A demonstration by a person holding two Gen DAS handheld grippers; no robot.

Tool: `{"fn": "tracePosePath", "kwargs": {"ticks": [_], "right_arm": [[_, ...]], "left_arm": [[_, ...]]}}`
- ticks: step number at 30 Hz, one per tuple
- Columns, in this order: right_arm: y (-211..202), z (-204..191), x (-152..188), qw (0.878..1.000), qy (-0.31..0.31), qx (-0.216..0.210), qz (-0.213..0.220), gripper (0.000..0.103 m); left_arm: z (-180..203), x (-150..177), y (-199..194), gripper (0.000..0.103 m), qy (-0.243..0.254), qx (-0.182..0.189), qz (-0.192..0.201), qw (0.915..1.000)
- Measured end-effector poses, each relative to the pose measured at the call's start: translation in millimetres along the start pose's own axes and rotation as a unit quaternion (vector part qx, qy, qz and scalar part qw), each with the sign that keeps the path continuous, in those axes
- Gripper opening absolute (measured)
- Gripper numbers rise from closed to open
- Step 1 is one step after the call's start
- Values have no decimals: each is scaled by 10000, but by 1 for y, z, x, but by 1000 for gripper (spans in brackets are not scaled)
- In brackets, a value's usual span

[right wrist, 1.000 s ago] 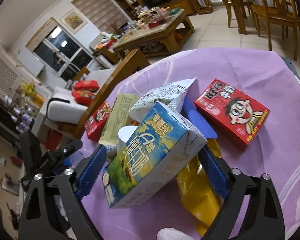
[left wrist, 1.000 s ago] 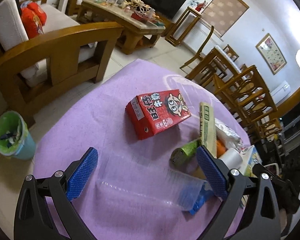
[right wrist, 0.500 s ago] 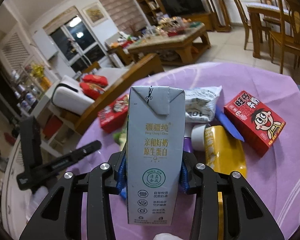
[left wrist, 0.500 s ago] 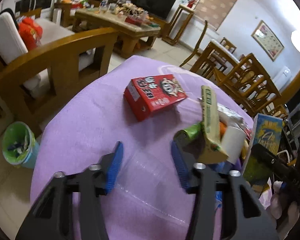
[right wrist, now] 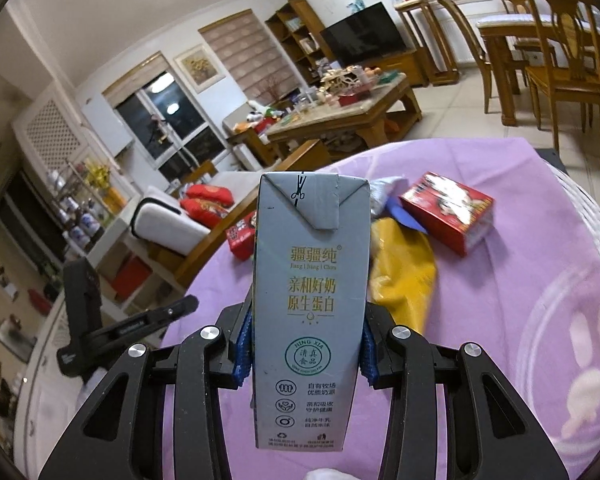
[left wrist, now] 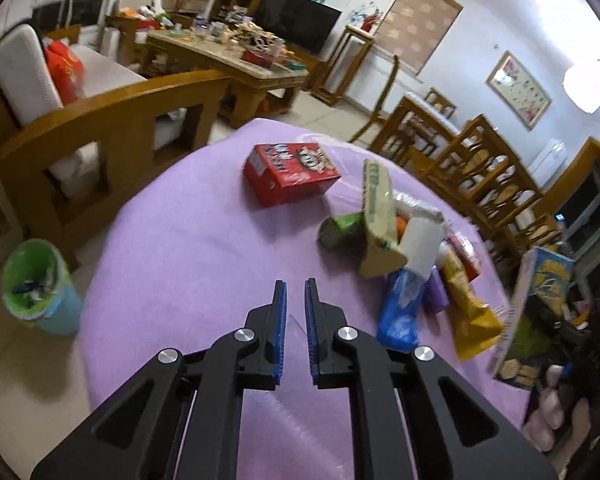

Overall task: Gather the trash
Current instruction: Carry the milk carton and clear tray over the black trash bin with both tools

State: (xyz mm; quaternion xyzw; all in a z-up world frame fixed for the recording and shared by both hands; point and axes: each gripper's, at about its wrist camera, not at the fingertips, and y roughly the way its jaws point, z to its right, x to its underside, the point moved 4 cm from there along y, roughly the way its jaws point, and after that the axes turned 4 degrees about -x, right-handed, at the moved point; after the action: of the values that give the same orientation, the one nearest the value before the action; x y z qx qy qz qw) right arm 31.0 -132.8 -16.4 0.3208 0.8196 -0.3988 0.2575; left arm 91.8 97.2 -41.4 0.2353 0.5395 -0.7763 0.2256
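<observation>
My left gripper hovers over the purple tablecloth. Its jaws are closing, almost together, with a squashed clear plastic cup pinched between the blue pads. My right gripper is shut on a grey milk carton, held upright above the table; the carton also shows at the right edge of the left wrist view. On the cloth lie a red box, a green roll, a tan carton, a white cup, a blue bag and a yellow bag.
A green-lined bin with rubbish in it stands on the floor left of the table. A wooden armchair is behind it, and dining chairs crowd the far right. A cluttered coffee table stands farther back.
The left jaws went from wide around the clear cup to nearly together, flattening it. The right jaws closed on the milk carton, stood it upright and lifted it clear of the pile.
</observation>
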Motion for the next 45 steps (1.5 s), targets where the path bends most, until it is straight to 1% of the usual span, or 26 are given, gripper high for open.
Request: {"fn": "tracePosePath", "kwargs": {"ticks": [1,2,3,4,5,6,7,9,13,15,18,19,20,22,23,26,29,31,32,34,36,40,45], "right_arm": [[-5,2,3,10000,17,-16,18,41],[-10,4,5,10000,34,-48,23,41],[-14,5,7,9999,49,-90,25,41],[-17,6,9,9999,55,-138,29,41],[-20,7,10,9998,53,-171,29,41],[-23,8,12,9998,46,-198,28,41],[-27,11,13,9997,33,-238,18,41],[-31,11,19,9996,12,-295,9,41],[-39,14,27,9994,1,-340,-22,41],[-41,15,29,9994,-3,-356,-25,41],[-45,16,33,9993,-25,-361,-23,41],[-47,17,34,9993,-34,-359,-23,41],[-47,16,35,9994,-47,-348,-24,41],[-48,12,37,9995,-71,-317,-16,41],[-50,13,38,9995,-86,-302,-6,41],[-56,14,42,9996,-128,-264,24,41],[-57,9,45,9996,-109,-268,47,41],[-60,10,46,9996,-93,-277,65,41],[-62,10,47,9995,-85,-287,75,41],[-66,9,46,9995,-63,-297,115,41],[-72,13,45,9994,-35,-300,194,41],[-87,26,40,9989,73,-248,390,41],[-119,53,27,9968,265,-76,745,42]], "left_arm": [[3,4,-2,12,15,-80,-10,10000],[5,7,-4,15,-8,-127,-43,9999],[5,10,-4,22,-51,-190,-86,9998],[5,14,-5,46,-84,-293,-128,9995],[6,17,-6,79,-111,-434,-118,9989],[7,19,-9,91,-118,-580,-30,9982],[7,23,-14,97,-100,-790,120,9968],[9,29,-17,97,-69,-1015,140,9947],[11,46,-19,97,-97,-1181,-37,9930],[17,56,-15,97,-65,-1157,-127,9932],[27,63,-14,96,75,-1097,-154,9938],[31,64,-13,83,126,-1080,-148,9940],[35,66,-12,68,170,-1051,-198,9941],[41,71,-9,62,207,-1009,-304,9942],[44,75,-9,56,255,-1010,-317,9941],[52,88,-9,47,228,-746,-440,9960],[54,94,-12,43,236,-648,-367,9969],[56,94,-16,39,242,-465,-271,9983],[59,93,-19,39,279,-390,-194,9987],[70,92,-25,38,369,-125,-31,9992],[83,90,-30,38,513,9,94,9986],[116,84,-30,38,741,340,165,9965],[164,77,-26,38,950,941,255,9907]]}}
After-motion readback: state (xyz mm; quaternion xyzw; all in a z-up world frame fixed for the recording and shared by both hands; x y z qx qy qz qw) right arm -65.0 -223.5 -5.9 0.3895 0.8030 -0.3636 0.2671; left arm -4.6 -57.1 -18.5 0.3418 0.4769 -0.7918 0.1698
